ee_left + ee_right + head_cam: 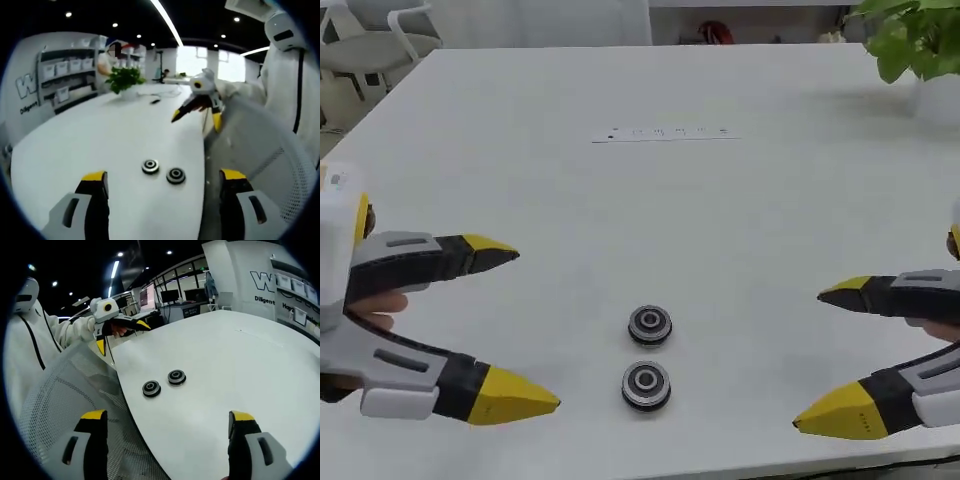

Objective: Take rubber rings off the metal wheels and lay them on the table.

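Two wheels flat near the table's front edge, both tongs spread wide and empty

The far wheel (649, 325) and near wheel (646, 385) lie well on the near side of the power strip (665, 133). They are close to the table (620, 200) edge, hubs facing up, dark rubber rings (625, 386) on. Being round, they have no long axis; the pair lines up towards the strip. The left tongs (535, 328) and right tongs (809, 358) flank them, well apart. Bare tabletop runs from the wheels to the strip and beyond.

Left tongs (163, 175) spread, two wheels (150, 166) (175, 175), white table (100, 135)
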